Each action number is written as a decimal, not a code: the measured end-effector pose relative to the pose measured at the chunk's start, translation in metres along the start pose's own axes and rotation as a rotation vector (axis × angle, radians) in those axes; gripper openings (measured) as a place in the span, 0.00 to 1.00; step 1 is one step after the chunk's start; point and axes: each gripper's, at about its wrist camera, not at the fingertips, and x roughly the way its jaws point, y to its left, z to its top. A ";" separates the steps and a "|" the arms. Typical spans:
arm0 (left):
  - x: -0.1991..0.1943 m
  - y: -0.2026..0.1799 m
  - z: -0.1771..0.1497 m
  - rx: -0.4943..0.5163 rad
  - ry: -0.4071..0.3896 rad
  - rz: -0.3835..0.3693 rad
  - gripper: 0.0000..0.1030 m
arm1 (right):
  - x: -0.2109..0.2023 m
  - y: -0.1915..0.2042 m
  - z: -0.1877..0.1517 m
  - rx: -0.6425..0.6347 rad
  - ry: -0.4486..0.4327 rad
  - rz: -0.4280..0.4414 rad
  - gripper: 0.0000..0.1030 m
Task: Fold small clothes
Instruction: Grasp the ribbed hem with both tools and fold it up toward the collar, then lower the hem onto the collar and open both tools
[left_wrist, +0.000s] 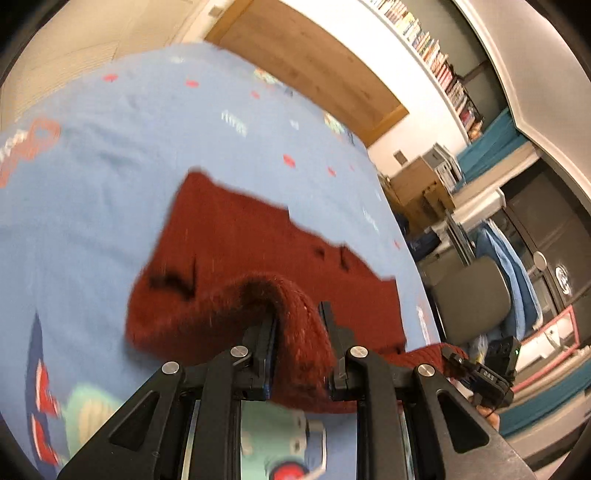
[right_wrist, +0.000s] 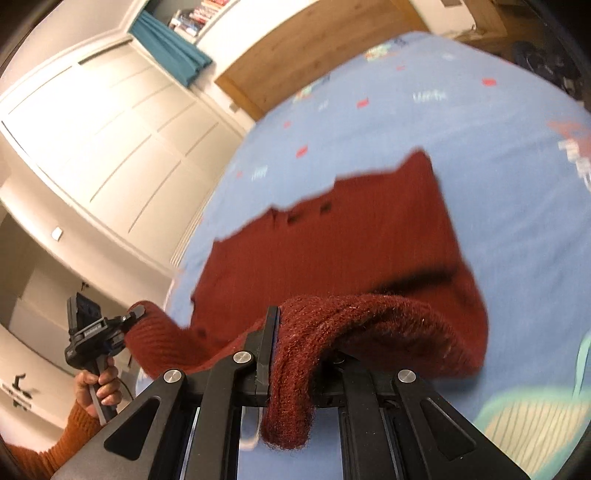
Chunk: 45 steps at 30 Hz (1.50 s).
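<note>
Both sets of fingers are pinching the near hem of the dark red knitted sweater (left_wrist: 258, 243) — the left gripper (left_wrist: 297, 332) at one corner, the right gripper (right_wrist: 306, 339) at the other — while the rest is lying on the blue bed sheet (left_wrist: 110, 184).

1. A home bedroom: a bed with a light-blue printed cover (left_wrist: 155, 155) and a wooden headboard (left_wrist: 306, 66).
2. White panelled wardrobe doors (right_wrist: 110, 122) line one wall.
3. A long bookshelf (left_wrist: 432, 55) runs high up (books packed tight), with cardboard boxes (left_wrist: 417, 184) below.
</note>
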 end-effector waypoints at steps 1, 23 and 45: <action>0.006 0.001 0.012 -0.006 -0.016 0.009 0.16 | 0.003 -0.002 0.009 0.004 -0.009 -0.007 0.09; 0.091 0.061 0.066 -0.012 -0.004 0.293 0.18 | 0.109 -0.076 0.077 0.249 0.075 -0.219 0.40; 0.144 -0.005 0.017 0.342 0.045 0.478 0.48 | 0.124 -0.017 0.065 -0.186 0.081 -0.455 0.62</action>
